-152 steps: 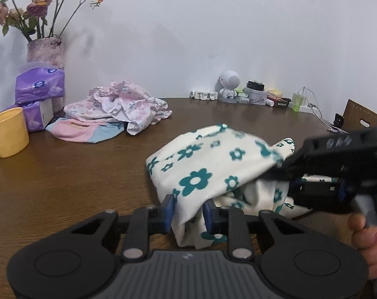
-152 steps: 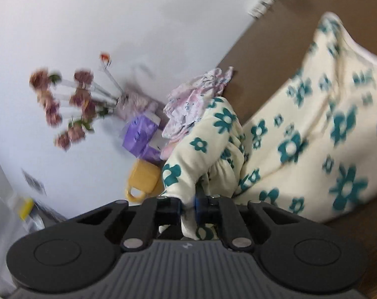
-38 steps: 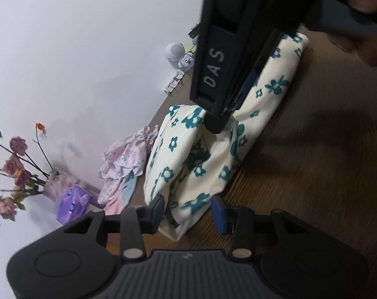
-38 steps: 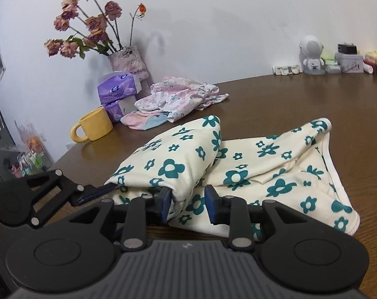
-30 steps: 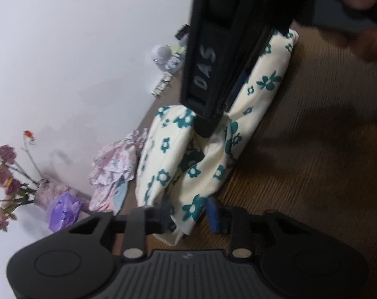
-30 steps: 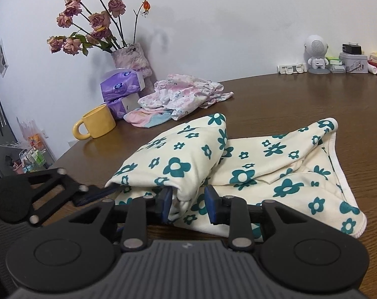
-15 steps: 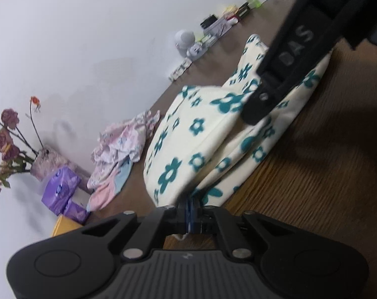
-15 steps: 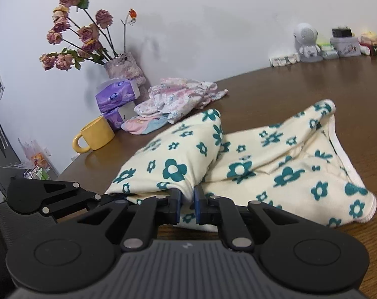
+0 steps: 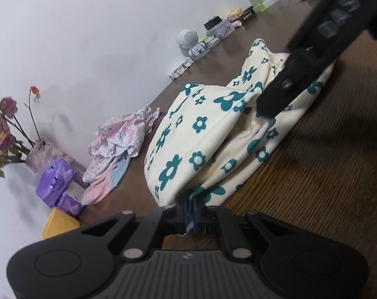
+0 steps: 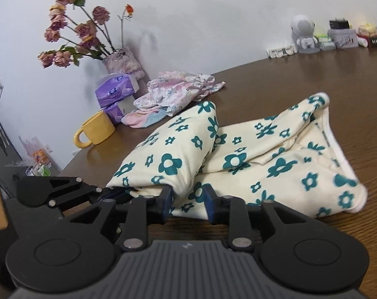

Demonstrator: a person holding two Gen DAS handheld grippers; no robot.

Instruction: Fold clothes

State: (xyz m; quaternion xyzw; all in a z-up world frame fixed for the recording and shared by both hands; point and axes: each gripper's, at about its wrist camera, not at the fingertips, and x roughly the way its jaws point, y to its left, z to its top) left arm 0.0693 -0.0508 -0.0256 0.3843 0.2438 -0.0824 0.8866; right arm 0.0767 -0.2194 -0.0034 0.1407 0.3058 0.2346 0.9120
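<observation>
Right now the left gripper (image 9: 190, 208) has its blue-padded fingers pressed together on a near corner of the cream floral garment (image 9: 213, 134), a thin bit of hem pinched between the pads. The left wrist view is rolled hard, so the table (image 9: 325, 182) slopes up to the right. The right gripper (image 10: 187, 199) has its jaws apart, with a clear gap between the blue pads; a fold of the same cloth sits in that gap, bulging over the left pad, and whether it touches the right pad cannot be told. In the right wrist view the right tool sits level and low over the near table edge, pointing toward the far wall. The left tool's black linkage shows at near left there, its tip tucked under the garment's near-left fold. In the left view the right tool's black body, with white lettering on it, reaches in from upper right, its end resting on or just over the cloth.

The garment lies bunched on the brown wooden table at centre, one layer folded over from the left onto the rest, white-trimmed edge on the right side. Far left: yellow mug (image 10: 95, 129), purple tissue packs (image 10: 116, 91), a vase of dried roses (image 10: 121, 61). Beside those, a pink floral clothes pile (image 10: 173, 92). A small white robot figure (image 10: 303, 33) and small boxes stand by the far wall.
</observation>
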